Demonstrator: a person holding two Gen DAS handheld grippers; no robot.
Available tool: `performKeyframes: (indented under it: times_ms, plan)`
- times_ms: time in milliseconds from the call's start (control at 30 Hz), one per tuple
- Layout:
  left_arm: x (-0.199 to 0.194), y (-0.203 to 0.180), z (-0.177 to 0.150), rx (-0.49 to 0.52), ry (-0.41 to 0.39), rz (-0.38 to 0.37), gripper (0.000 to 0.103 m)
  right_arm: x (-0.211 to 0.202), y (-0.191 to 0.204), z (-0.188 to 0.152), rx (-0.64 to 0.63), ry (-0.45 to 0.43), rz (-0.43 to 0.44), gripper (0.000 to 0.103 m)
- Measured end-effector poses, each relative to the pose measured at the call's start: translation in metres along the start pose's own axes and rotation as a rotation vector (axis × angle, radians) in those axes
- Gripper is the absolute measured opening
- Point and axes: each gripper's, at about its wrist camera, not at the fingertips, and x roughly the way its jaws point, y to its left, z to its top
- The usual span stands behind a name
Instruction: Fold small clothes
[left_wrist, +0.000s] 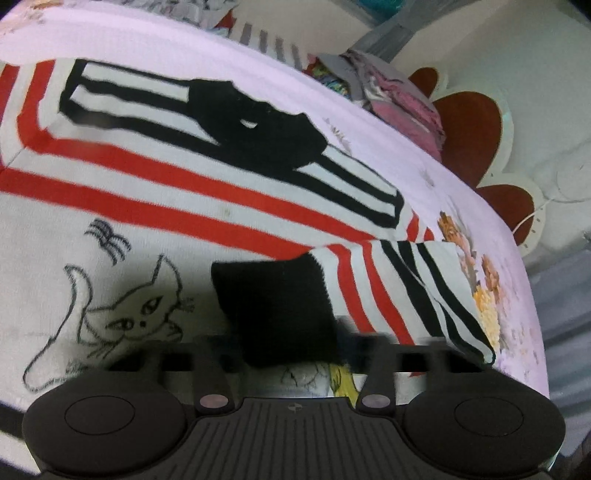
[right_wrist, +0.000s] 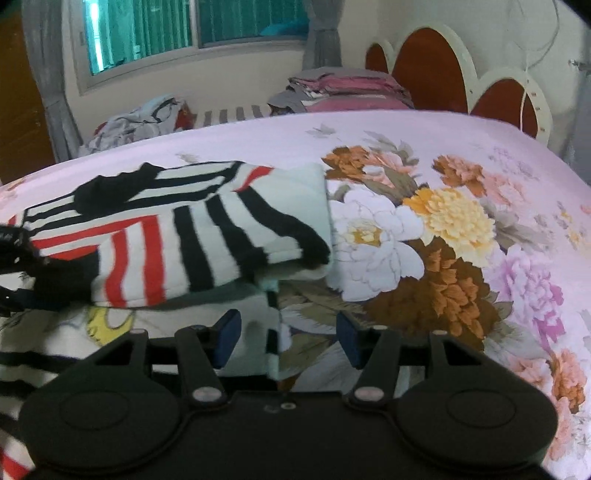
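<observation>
A small striped sweater (left_wrist: 155, 192) is spread on the flowered bedsheet (right_wrist: 461, 155), with one sleeve (right_wrist: 207, 240) already laid across the body. The black cuff (left_wrist: 273, 306) of that sleeve is seen right in front of the left gripper (left_wrist: 291, 354), between its fingers; whether the cuff is actually pinched cannot be told, since the fingertips are blurred and covered. The right gripper (right_wrist: 288, 332) is held with its fingers spread, and the sweater's side edge (right_wrist: 273, 325) runs between them without being clamped. The sleeve's long axis is laid from the cuff toward that edge, so the left gripper is judged nearer the cuff and the right nearer the side. Behind the sweater, a pile of folded clothes (right_wrist: 343, 88) is stacked near the headboard (right_wrist: 432, 70).
</observation>
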Motion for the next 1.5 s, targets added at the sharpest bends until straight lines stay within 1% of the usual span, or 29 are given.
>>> performKeyframes:
  times_ms: [33,167,233,300,367,433,467,533,600,700,767,800,867,967,1000,1033,1067,1133,1167,1200,1233,1300,1433,1500]
  plan:
    - [0.002,0.002,0.000,-0.009,0.006,-0.018,0.006,0.005,-0.002,0.002,0.014,0.004,-0.002,0.057]
    - [-0.004,0.001,0.003,0.007,-0.049,-0.054,0.006,0.017,-0.004,0.008,0.045,0.008,-0.002,0.059]
    - [-0.015,0.000,0.010,0.010,-0.101,-0.073,0.006,0.023,-0.001,0.010,0.048,0.015,0.007,0.059]
    - [-0.028,0.004,0.021,-0.010,-0.149,-0.085,0.006,0.029,0.003,0.014,0.050,0.022,0.017,0.057]
    - [-0.042,0.012,0.032,-0.027,-0.205,-0.081,0.006,0.033,0.007,0.016,0.053,0.023,0.022,0.054]
    - [-0.054,0.026,0.041,-0.042,-0.251,-0.058,0.006,0.035,0.012,0.019,0.053,0.021,0.033,0.043]
    - [-0.059,0.036,0.046,-0.047,-0.263,-0.037,0.006,0.037,0.015,0.020,0.053,0.022,0.035,0.040]
    - [-0.062,0.055,0.050,-0.068,-0.267,0.004,0.006,0.041,0.020,0.023,0.047,0.027,0.037,0.028]
    - [-0.060,0.074,0.050,-0.075,-0.262,0.059,0.006,0.042,0.024,0.024,0.040,0.027,0.039,0.023]
    - [-0.045,0.089,0.046,-0.066,-0.221,0.114,0.006,0.041,0.025,0.023,0.030,0.022,0.037,0.017]
    - [-0.035,0.093,0.041,-0.047,-0.198,0.131,0.006,0.041,0.017,0.019,0.051,0.022,0.027,0.015]
    - [-0.032,0.092,0.039,-0.045,-0.196,0.137,0.006,0.043,0.011,0.016,0.083,0.042,0.035,0.015]
    - [-0.028,0.088,0.038,-0.011,-0.199,0.155,0.006,0.042,0.008,0.016,0.089,0.044,0.042,0.015]
    - [-0.034,0.078,0.038,0.040,-0.201,0.178,0.006,0.035,0.008,0.017,0.078,0.056,0.053,0.018]
    - [-0.039,0.075,0.038,0.048,-0.205,0.180,0.006,0.031,0.006,0.017,0.075,0.058,0.058,0.020]
    - [-0.043,0.074,0.037,0.053,-0.211,0.183,0.010,0.025,0.004,0.017,0.074,0.052,0.064,0.023]
    - [-0.047,0.074,0.036,0.052,-0.214,0.193,0.018,0.021,0.002,0.018,0.073,0.047,0.067,0.023]
    - [-0.058,0.073,0.035,0.058,-0.231,0.225,0.078,0.010,-0.002,0.023,0.074,0.025,0.078,0.028]
    - [-0.064,0.072,0.033,0.068,-0.256,0.247,0.082,0.004,-0.004,0.026,0.076,0.009,0.082,0.030]
    - [-0.071,0.069,0.031,0.100,-0.288,0.257,0.082,-0.001,-0.006,0.030,0.077,-0.012,0.084,0.034]
    - [-0.076,0.064,0.031,0.136,-0.304,0.250,0.082,-0.002,-0.007,0.034,0.075,-0.025,0.086,0.041]
    - [-0.079,0.056,0.033,0.162,-0.305,0.226,0.082,0.003,-0.007,0.044,0.062,-0.041,0.083,0.047]
    - [-0.067,0.042,0.038,0.166,-0.276,0.180,0.082,0.035,-0.010,0.070,0.088,-0.027,0.100,0.047]
    - [-0.055,0.035,0.036,0.181,-0.260,0.180,0.082,0.053,-0.008,0.081,0.090,-0.016,0.105,0.047]
